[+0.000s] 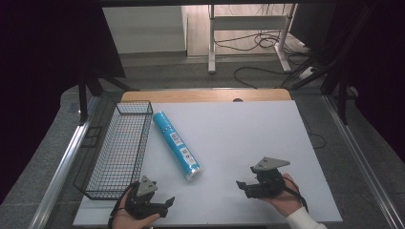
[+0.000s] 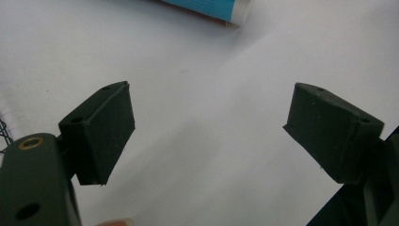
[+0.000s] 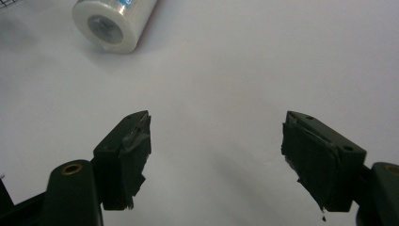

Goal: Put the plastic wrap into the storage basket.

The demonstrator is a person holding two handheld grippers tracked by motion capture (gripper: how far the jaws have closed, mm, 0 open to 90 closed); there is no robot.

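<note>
Both grippers sit at the near table edge: left gripper [image 1: 168,204] with jaws spread, nothing between; right gripper [image 1: 240,185] likewise gaping and empty. Blue roll [image 1: 175,145] lies diagonally just right of the wire basket [image 1: 116,151], apart from both grippers. Wide bare white tabletop [image 1: 248,129] to the right. Roll's label shows print, unreadable.

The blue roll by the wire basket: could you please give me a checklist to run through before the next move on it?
1. Blue roll lies free on the white table: ok.
2. Wire basket beside it, nothing visible inside: ok.
3. Left hand-held gripper open, nothing between the jaws: ok.
4. Right hand-held gripper open, nothing between the jaws: ok.
5. Either gripper already at the roll: not ok, both are apart from it.
</note>
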